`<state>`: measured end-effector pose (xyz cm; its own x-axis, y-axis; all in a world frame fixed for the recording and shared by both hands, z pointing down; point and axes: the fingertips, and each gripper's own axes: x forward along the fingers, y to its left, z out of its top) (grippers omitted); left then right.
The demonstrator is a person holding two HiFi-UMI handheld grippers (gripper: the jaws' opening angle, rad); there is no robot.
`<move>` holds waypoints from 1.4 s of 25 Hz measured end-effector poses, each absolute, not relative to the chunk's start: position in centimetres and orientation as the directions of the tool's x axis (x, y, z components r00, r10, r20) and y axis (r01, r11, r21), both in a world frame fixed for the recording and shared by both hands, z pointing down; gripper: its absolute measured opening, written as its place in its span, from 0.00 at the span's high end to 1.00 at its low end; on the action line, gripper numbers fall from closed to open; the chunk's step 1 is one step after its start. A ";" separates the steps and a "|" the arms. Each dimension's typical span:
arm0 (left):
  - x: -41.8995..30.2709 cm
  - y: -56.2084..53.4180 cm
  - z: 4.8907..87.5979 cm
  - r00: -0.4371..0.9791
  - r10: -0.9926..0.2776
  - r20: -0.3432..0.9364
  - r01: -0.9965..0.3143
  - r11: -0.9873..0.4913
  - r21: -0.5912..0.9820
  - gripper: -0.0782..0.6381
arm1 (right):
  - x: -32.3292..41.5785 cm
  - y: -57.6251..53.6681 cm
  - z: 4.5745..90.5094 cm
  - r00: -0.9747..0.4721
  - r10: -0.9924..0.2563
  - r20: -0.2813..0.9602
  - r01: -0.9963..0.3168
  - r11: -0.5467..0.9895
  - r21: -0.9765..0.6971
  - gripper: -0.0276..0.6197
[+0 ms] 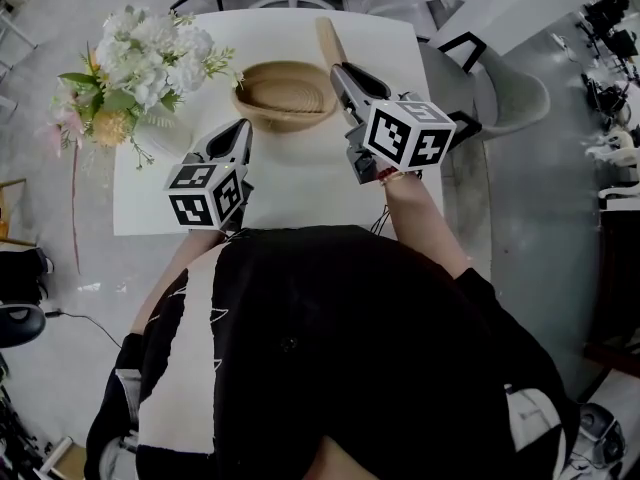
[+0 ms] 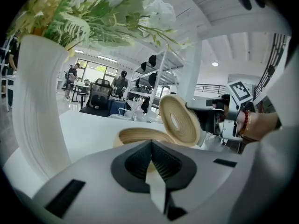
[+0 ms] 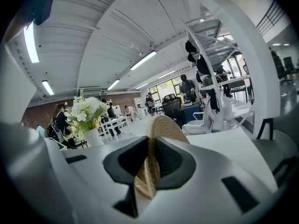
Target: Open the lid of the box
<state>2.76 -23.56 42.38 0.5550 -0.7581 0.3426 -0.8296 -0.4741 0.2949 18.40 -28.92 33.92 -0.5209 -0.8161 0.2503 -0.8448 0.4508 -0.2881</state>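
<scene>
1. Head view: a white bench (image 1: 300, 193) carries a round woven box (image 1: 285, 93) near its far edge, standing open. A bunch of flowers (image 1: 140, 63) stands at the bench's left edge.
2. Right claw (image 1: 340, 68): clenched on the rim of the woven lid (image 1: 328, 40). The lid stands on edge beside the box's right rim; whether the two touch cannot be told.
3. Right gripper view: the lid (image 3: 156, 134) sits edge-on between the two pads, both pressing on it.
4. Left claw (image 1: 240, 130): clenched and empty, pads together, held over the bench just short of the box's near-left side.
5. Left gripper view: the box (image 2: 140, 135) lies straight ahead. The lid (image 2: 180, 119) is tilted above the box's right rim, with one flat face towards the camera. A white vase (image 2: 37, 111) stands close at left.
</scene>
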 end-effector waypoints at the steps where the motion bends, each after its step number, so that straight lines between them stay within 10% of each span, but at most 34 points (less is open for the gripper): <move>1: 2.8 -23.5 42.3 0.558 -0.756 0.342 -0.828 -0.477 0.295 0.88 | 18.6 -28.8 33.7 -0.516 -0.822 0.242 -0.846 0.445 -0.294 0.87; 35: 7.8 -22.9 39.9 0.559 -0.776 0.292 -0.826 -0.489 0.279 0.88 | 26.0 -25.8 36.4 -0.455 -0.863 0.218 -0.824 0.316 -0.470 0.86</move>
<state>7.78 -22.90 39.92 0.5585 -0.7763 0.2923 -0.8262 -0.4893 0.2792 26.00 -25.85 36.40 -0.4554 -0.8631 0.2182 -0.8243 0.3161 -0.4697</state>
